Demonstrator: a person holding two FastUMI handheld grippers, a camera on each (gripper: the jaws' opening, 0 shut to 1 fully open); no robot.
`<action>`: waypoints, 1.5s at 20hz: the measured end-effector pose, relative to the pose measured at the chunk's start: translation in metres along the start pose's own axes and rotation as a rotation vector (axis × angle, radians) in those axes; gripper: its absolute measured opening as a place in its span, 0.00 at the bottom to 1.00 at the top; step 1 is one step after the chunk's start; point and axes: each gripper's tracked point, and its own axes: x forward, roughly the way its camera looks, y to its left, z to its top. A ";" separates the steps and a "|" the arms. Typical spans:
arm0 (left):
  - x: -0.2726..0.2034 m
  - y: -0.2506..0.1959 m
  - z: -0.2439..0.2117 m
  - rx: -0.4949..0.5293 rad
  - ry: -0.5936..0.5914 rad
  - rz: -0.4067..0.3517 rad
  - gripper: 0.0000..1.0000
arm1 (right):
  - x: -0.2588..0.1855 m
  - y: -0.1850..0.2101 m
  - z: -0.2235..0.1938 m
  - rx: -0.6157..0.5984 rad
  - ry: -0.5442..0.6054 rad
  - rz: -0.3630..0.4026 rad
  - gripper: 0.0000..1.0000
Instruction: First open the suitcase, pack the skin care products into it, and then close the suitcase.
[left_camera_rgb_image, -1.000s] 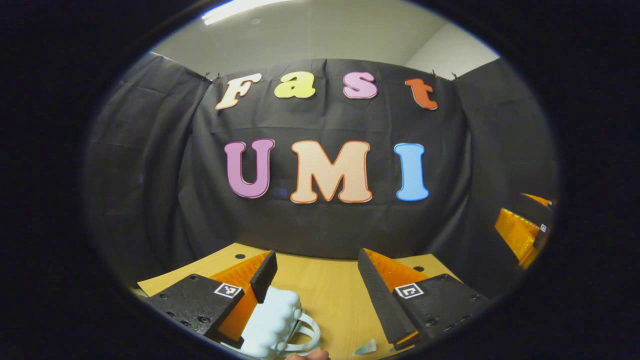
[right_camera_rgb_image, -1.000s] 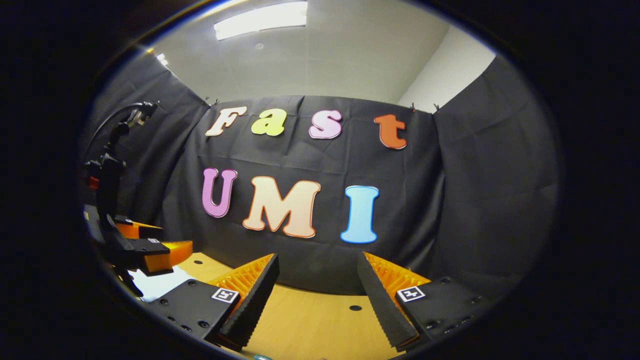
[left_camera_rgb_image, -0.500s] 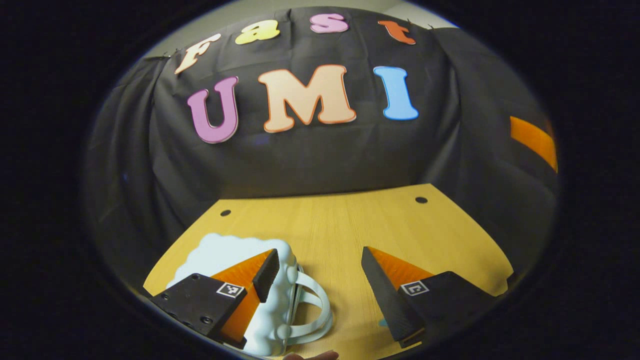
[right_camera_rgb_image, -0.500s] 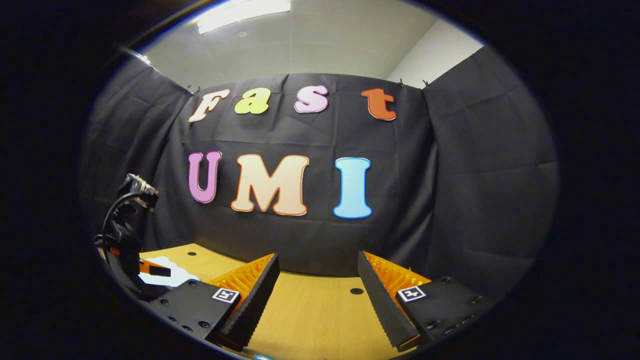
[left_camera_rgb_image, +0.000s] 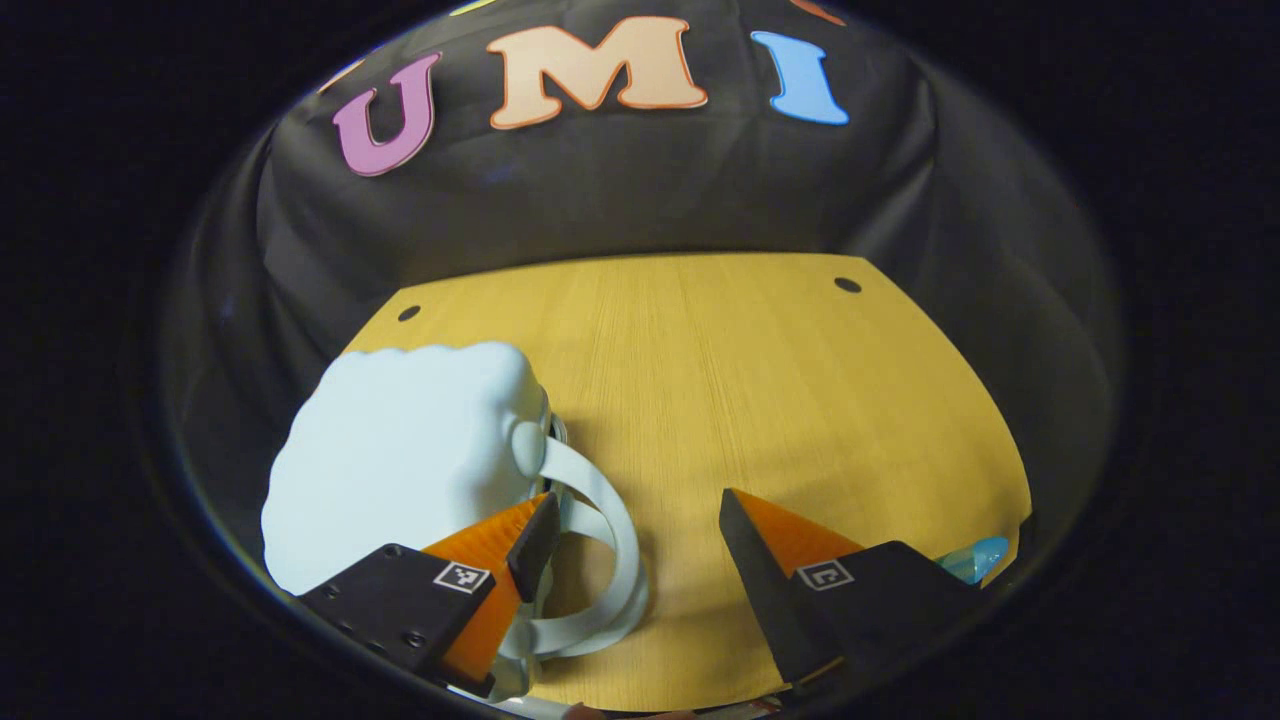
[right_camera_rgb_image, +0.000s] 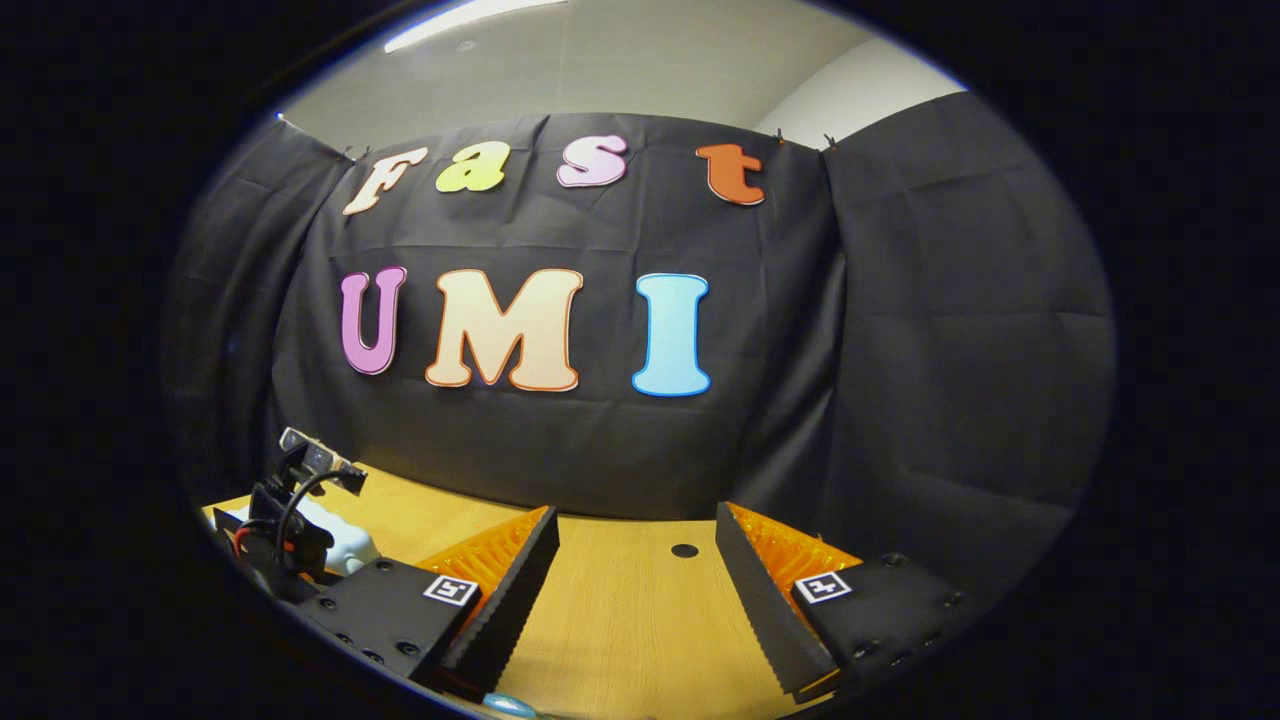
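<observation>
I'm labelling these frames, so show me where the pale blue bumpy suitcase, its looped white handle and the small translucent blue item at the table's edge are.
Pale blue bumpy suitcase (left_camera_rgb_image: 400, 450): left gripper view, on its lid.
Looped white handle (left_camera_rgb_image: 612, 520): left gripper view, on the strap's outer curve.
Small translucent blue item (left_camera_rgb_image: 975, 557): left gripper view, on its visible tip.

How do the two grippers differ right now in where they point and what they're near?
The left gripper tilts down at the table, while the right gripper looks level toward the booth wall. The left gripper hangs by the pale blue suitcase, one finger over its handle; the right gripper has bare table between its fingers. Both stand open, holding nothing.
</observation>
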 end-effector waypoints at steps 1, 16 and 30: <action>0.005 0.001 -0.004 -0.011 0.024 0.000 0.95 | 0.000 0.000 -0.001 -0.012 -0.002 -0.002 0.99; 0.038 0.005 -0.046 0.034 0.243 -0.045 0.12 | -0.006 0.007 0.001 -0.103 -0.036 -0.012 0.99; -0.019 -0.002 0.023 0.045 0.068 -0.064 0.02 | -0.008 0.027 0.010 -0.064 -0.073 0.010 0.99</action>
